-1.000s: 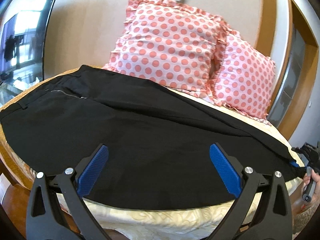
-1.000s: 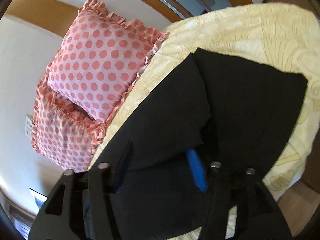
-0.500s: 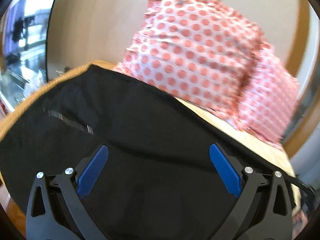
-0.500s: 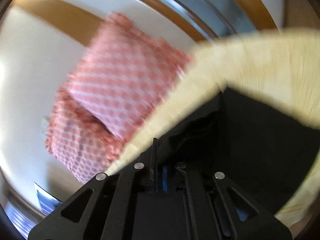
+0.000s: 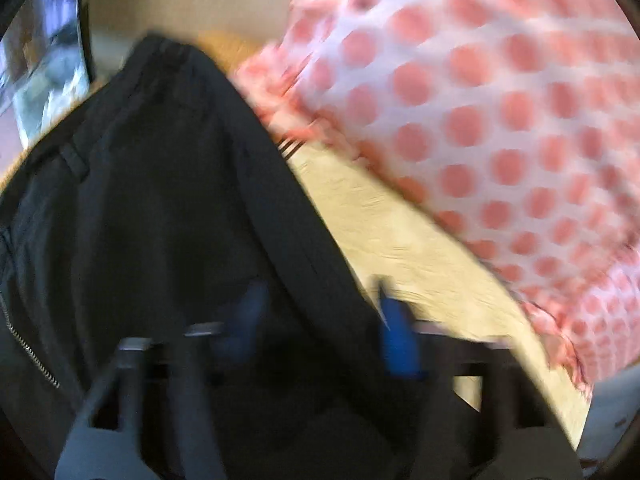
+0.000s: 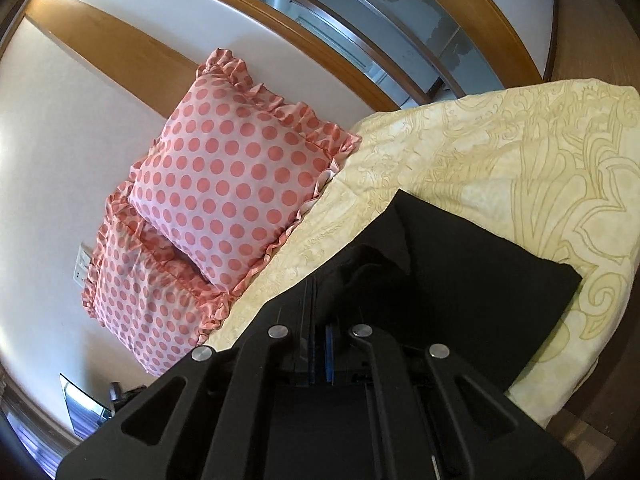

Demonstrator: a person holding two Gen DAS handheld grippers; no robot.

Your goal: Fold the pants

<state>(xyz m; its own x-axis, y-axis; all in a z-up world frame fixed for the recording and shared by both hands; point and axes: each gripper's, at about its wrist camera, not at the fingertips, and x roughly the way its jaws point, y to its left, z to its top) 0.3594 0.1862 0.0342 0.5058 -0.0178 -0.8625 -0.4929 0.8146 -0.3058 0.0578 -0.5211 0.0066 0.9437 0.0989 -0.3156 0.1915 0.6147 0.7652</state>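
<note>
The black pants [image 5: 160,208] lie on the bed, waistband and zipper at the left of the blurred left wrist view. My left gripper [image 5: 320,320] is partly closed around the pants' far edge, its blue pads [image 5: 396,340] still apart with cloth between them. In the right wrist view my right gripper [image 6: 318,344] is shut on the leg-end fabric of the pants [image 6: 460,292] and holds it lifted off the bedspread.
A cream patterned bedspread [image 6: 500,168] covers the bed. Two pink polka-dot pillows [image 6: 232,184] lean against the wall at the bed's head; one fills the upper right of the left wrist view [image 5: 500,100]. A wooden door frame [image 6: 360,32] stands behind.
The right gripper closed on the leg end and lifted it. The left gripper moved forward over the pants towards the pillow side and its jaws narrowed from wide open.
</note>
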